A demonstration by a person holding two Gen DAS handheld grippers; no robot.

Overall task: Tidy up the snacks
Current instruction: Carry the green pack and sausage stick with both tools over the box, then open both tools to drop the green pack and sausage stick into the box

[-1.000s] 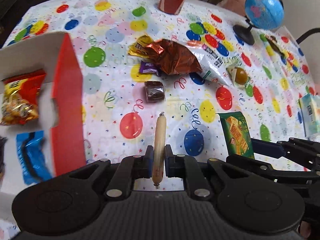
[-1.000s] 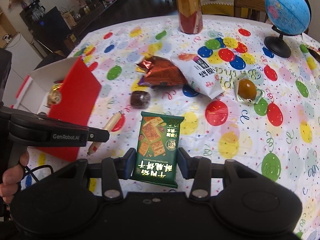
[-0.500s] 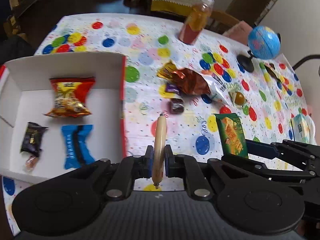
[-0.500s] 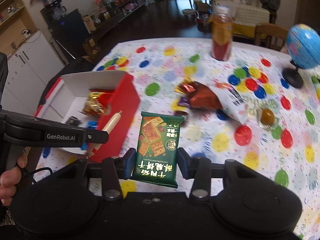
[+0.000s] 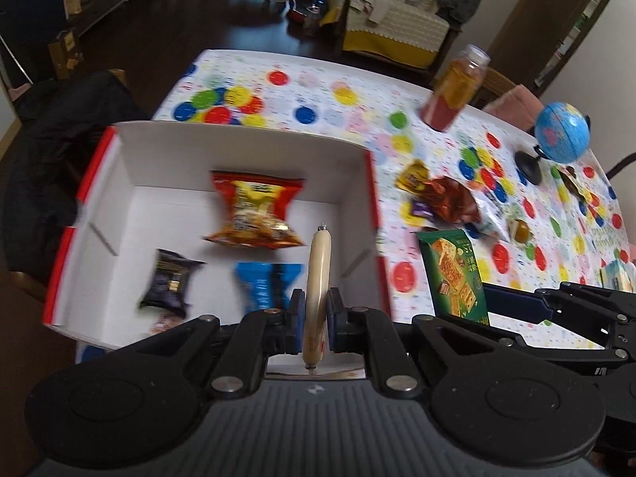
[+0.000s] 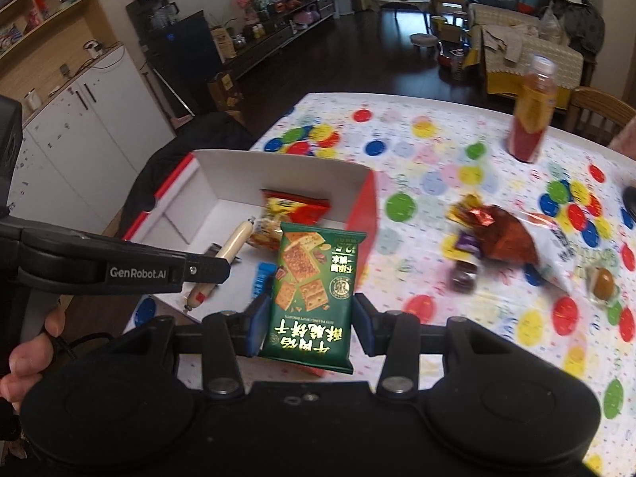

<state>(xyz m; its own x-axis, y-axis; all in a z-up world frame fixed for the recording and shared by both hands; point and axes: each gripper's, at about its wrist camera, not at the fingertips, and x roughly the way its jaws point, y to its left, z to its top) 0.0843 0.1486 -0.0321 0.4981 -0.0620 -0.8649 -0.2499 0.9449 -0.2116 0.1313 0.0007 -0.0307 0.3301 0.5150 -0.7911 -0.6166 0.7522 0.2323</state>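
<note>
**A:** Left claw (image 5: 316,320) at the bottom centre of its own view is pinching the sausage stick (image 5: 316,278) upright between pressed-together pads. What changed?

**B:** A second ago that stick hung over bare tabletop, with only the red wall of the box at the left edge of the frame. Now the whole white box (image 5: 246,159) fills the left half of the frame, and the stick's top end sits over its floor, near the right wall.

**A:** And the right claw (image 6: 308,320)?

**B:** It is clamped on the sides of the green cracker packet (image 6: 314,290), low centre in its view. Earlier the packet hung over open tabletop (image 6: 437,151); now the box's near right corner lies just behind it.

**A:** So both snacks have been carried across together.

**B:** Yes, and I'd judge the release into the box is the next step. Inside, moving farther up the frame: a blue packet (image 5: 262,284) and a dark packet (image 5: 171,282) nearest, then a red-and-yellow bag (image 5: 254,210) behind them. The floor at the box's far left looks free.

**A:** What remains outside?

**B:** Farther right, a brown foil bag (image 5: 449,198) with small wrapped pieces around it, then a bottle (image 5: 455,87) and a globe (image 5: 560,131) toward the upper right.
</note>
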